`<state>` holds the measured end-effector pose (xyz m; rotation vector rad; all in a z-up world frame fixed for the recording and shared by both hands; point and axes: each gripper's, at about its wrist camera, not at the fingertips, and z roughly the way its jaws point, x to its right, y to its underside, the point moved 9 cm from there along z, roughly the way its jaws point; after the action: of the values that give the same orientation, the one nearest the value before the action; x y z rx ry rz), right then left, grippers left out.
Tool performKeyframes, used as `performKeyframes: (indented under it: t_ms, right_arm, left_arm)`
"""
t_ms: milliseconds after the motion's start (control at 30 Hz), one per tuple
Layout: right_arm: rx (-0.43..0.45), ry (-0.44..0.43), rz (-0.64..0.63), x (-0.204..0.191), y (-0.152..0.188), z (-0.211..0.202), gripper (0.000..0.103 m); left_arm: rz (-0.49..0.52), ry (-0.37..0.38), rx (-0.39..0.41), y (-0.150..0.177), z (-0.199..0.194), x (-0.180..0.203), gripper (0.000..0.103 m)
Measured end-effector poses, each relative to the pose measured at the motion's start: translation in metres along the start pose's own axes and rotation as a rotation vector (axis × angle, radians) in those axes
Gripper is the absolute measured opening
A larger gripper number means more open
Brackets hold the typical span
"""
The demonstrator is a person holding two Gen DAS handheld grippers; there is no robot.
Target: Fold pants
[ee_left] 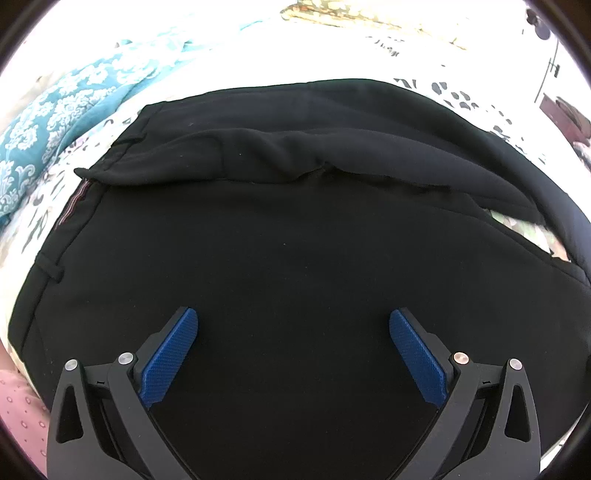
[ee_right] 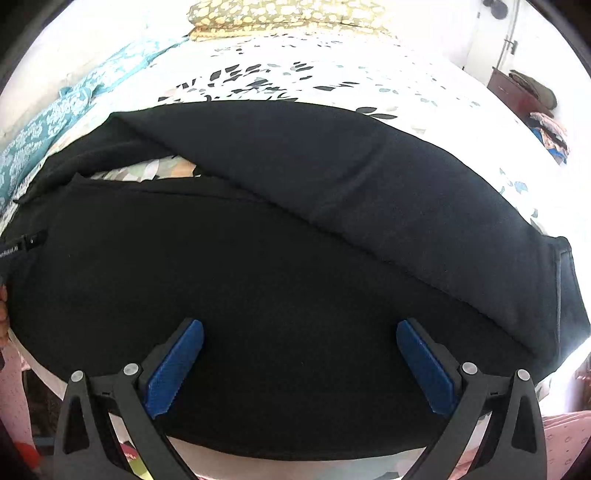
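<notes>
Black pants spread on a leaf-print bed, both grippers poised over them, jaws wide.

The pants [ee_left: 295, 236] lie flat on the bedsheet [ee_left: 472, 99], filling most of both views; waistband with a belt loop [ee_left: 51, 271] toward the left in the left wrist view, and one leg lies folded over the other, leaving a rumpled ridge across the middle. The left gripper [ee_left: 293, 325] points down at the cloth, blue pads [ee_left: 168, 360] well apart, nothing between them but the fabric below. The right gripper [ee_right: 300, 334] also tilts down over the pants [ee_right: 258, 258] near the bed's near edge, jaws spread fully, gripping nothing. A sliver of sheet [ee_right: 147, 170] shows between the two legs. A teal patterned blanket [ee_left: 55, 122] lies at the left; a yellow floral pillow [ee_right: 280, 14] at the far end.
</notes>
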<state>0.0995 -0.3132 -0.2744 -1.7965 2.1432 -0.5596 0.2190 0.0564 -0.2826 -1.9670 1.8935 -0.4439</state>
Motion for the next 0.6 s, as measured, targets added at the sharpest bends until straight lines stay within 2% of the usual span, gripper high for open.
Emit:
performKeyframes:
  t_ms: [133, 200, 233, 367, 467, 600]
  right_arm:
    - [-0.027, -0.017, 0.005, -0.001, 0.003, -0.007, 0.103]
    - [-0.003, -0.074, 0.048, 0.006, 0.003, -0.023, 0.102]
    - [0.022, -0.112, 0.100, 0.013, 0.005, -0.032, 0.102]
    - [0.078, -0.315, 0.468, 0.065, 0.014, -0.048, 0.100]
    - [0.122, -0.325, 0.710, 0.118, 0.018, -0.043, 0.096]
    - [0.171, -0.309, 0.835, 0.160, 0.004, -0.035, 0.093]
  left_arm:
    - [0.000, 0.001, -0.001, 0.000, 0.000, 0.000, 0.103]
    - [0.002, 0.003, -0.002, 0.000, 0.000, 0.001, 0.103]
    - [0.004, 0.004, -0.002, 0.000, 0.000, 0.001, 0.103]
    - [0.004, 0.000, 0.000, 0.002, 0.000, 0.001, 0.103]
    - [-0.002, -0.005, 0.004, 0.004, -0.002, 0.002, 0.103]
    - [-0.005, -0.003, 0.012, 0.005, -0.003, 0.002, 0.103]
